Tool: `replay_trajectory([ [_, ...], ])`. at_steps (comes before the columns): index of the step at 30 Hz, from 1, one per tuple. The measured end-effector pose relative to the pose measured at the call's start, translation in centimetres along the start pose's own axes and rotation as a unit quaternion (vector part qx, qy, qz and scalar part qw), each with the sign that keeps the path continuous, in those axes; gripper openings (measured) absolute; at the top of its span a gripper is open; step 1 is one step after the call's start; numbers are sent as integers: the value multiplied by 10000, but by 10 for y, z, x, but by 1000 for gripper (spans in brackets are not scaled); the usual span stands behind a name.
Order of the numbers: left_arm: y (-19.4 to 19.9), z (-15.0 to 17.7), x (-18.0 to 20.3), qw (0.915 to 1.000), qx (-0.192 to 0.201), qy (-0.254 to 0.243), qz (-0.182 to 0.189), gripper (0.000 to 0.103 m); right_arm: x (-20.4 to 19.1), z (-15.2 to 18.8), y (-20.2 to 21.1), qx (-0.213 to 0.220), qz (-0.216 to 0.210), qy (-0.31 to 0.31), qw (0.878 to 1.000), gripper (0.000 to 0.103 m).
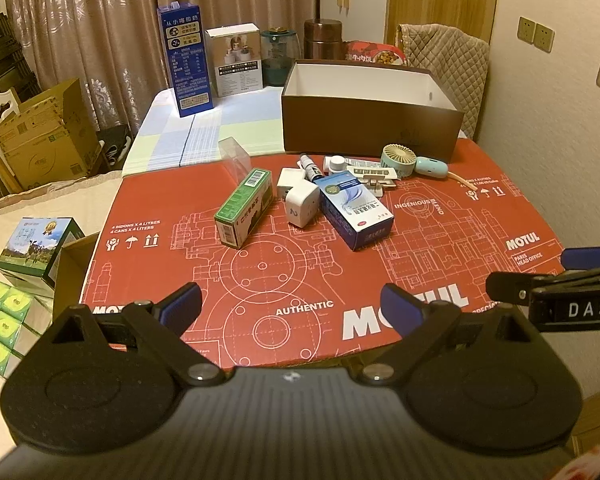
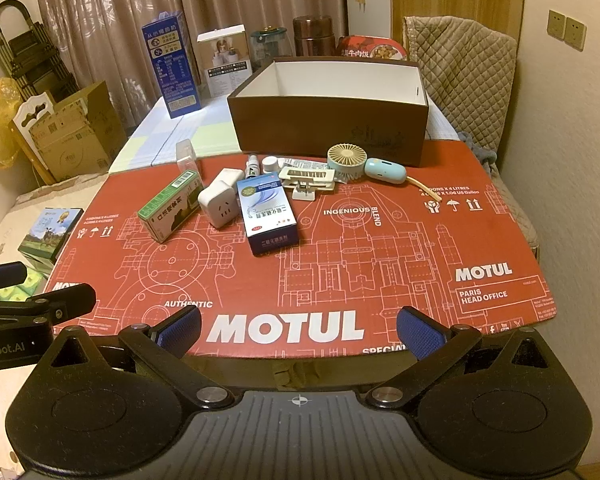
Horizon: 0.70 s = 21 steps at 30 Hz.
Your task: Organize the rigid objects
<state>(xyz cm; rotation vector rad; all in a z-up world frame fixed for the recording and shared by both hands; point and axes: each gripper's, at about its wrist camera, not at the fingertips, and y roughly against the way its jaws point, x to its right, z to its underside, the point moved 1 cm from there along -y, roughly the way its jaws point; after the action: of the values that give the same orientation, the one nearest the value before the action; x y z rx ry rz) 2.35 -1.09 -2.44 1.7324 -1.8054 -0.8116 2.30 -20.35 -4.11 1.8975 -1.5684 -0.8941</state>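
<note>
Along the near edge of the red printed cardboard sheet (image 2: pixel 340 280) that covers the counter, both grippers hover with nothing between their blue-padded fingers: the left gripper (image 1: pixel 292 312) spread wide, the right gripper (image 2: pixel 299 330) spread just as wide. Midway up the sheet lies a cluster of small items: a green rectangular carton (image 2: pixel 170 206), a white plastic plug adapter (image 2: pixel 219 204) just beside it, and a blue-and-white medicine box (image 2: pixel 269 214) touching the adapter's right side. Behind these sit a small spray bottle (image 2: pixel 252 166), a white-capped vial (image 2: pixel 270 164) and a cream clip (image 2: pixel 306 178). A mint handheld fan (image 2: pixel 346 160) lies flat against the front wall of an open brown cardboard box with white lining (image 2: pixel 332 128).
</note>
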Motion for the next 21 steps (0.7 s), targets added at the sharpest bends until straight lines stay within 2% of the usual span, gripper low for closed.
replay_trajectory([
  [21,-13,-6,7,9999,-103,51,14,94,9,0,-6,-20,-19,-5,10000,101],
])
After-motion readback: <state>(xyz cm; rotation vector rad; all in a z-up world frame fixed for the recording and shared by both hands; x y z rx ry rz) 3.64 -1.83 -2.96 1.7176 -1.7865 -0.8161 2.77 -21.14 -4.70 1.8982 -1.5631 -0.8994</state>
